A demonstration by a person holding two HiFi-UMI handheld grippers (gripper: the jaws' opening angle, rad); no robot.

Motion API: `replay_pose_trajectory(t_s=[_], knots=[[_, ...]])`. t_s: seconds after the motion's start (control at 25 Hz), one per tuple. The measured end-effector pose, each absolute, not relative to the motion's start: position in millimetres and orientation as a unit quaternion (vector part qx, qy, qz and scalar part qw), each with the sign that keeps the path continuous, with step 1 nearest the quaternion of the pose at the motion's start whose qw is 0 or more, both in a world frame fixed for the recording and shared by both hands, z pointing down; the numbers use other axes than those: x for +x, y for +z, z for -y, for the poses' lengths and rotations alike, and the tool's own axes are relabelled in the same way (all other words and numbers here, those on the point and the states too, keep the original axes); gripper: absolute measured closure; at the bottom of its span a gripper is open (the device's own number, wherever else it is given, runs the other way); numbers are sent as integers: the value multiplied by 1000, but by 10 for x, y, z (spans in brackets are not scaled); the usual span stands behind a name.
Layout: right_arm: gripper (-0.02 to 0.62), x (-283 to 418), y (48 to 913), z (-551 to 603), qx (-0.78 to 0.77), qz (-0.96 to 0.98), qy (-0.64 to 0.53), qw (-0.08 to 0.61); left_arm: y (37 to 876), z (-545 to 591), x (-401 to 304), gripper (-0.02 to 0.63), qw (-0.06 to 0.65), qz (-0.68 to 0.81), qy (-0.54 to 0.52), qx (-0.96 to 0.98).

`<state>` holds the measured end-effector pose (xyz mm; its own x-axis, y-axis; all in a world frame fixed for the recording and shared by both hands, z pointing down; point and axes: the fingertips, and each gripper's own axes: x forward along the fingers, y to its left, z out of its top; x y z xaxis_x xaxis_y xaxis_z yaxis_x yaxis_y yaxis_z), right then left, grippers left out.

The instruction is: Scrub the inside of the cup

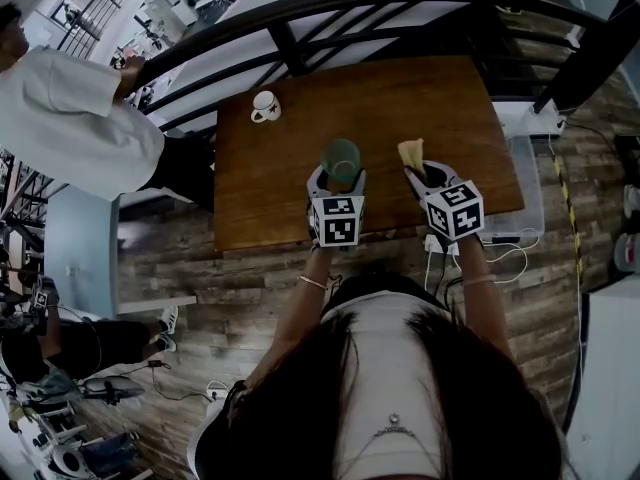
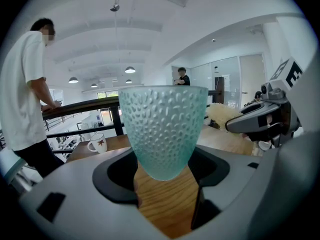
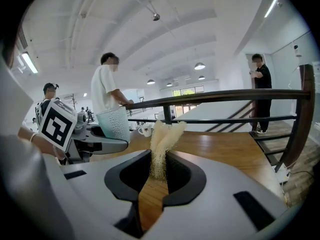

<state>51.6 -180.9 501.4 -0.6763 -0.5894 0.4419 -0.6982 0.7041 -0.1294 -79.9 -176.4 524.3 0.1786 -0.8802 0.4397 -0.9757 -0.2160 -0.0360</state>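
A pale green dimpled glass cup [image 2: 164, 126] stands upright between the jaws of my left gripper [image 2: 165, 171], which is shut on its lower part; the same cup [image 1: 341, 162] appears above the wooden table from the head view, and again as the cup [image 3: 114, 124] at the left of the right gripper view. My right gripper [image 3: 159, 176] is shut on a pale, fibrous loofah scrubber [image 3: 162, 146] that sticks up out of the jaws. From the head view the scrubber [image 1: 412, 153] is to the right of the cup, apart from it, with the left gripper [image 1: 337, 183] and right gripper [image 1: 428, 180] side by side.
A white mug [image 1: 265, 106] with a leaf print stands at the table's [image 1: 270, 188] far left corner. A black railing [image 1: 330, 18] runs behind the table. A person in a white shirt [image 1: 70, 118] stands at the left by the railing. Cables lie on the floor at the right.
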Motion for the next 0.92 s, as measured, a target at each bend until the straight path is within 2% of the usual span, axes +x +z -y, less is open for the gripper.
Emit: replay_pose_trajectory(t_s=[0.92], knots=[[511,514,5018,1862,356,903,142,194,5277,1804,-810,282,135,614,183,756]])
